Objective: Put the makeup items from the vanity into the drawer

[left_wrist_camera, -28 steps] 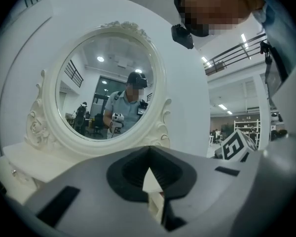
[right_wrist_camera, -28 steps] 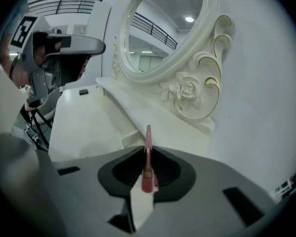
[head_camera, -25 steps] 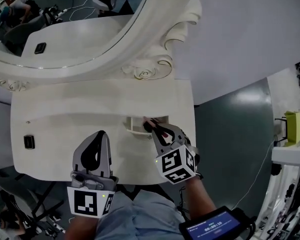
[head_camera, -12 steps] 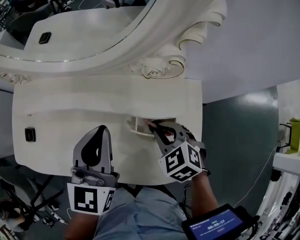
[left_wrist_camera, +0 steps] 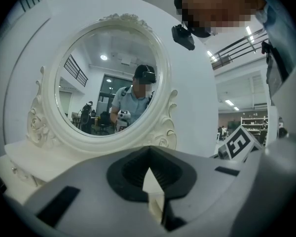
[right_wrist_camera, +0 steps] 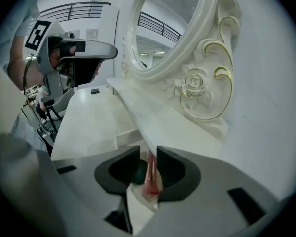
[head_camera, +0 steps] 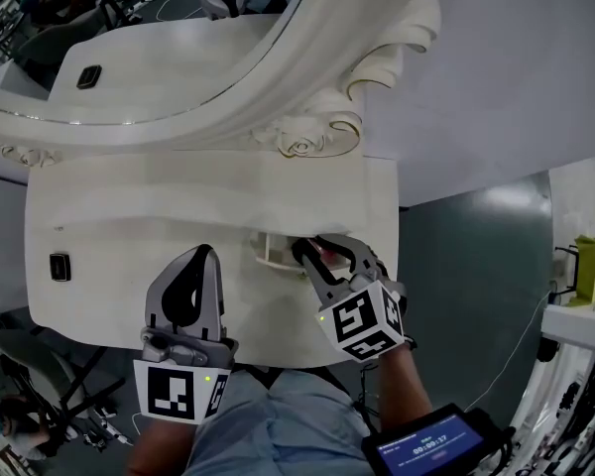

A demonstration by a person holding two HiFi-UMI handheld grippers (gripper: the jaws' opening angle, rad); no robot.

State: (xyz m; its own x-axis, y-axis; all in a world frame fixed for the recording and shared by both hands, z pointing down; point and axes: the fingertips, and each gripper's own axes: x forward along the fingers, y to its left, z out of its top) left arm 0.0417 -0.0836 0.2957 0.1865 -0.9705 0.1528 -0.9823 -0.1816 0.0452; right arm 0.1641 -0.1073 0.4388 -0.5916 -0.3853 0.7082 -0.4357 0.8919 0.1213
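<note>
At one drawer (head_camera: 274,252), right gripper (head_camera: 321,250) opens around one pink stick (right_wrist_camera: 150,176).

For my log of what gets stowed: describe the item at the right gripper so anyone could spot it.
On the white vanity under the oval mirror, find the small open drawer at front right. The right gripper is at it, jaws opening, with a slim pink item between them, the only coloured thing against the white furniture.

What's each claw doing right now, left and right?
Left claw: closed, empty.
Right claw: opening, with a slim pink item between its jaws, at the open drawer.
</note>
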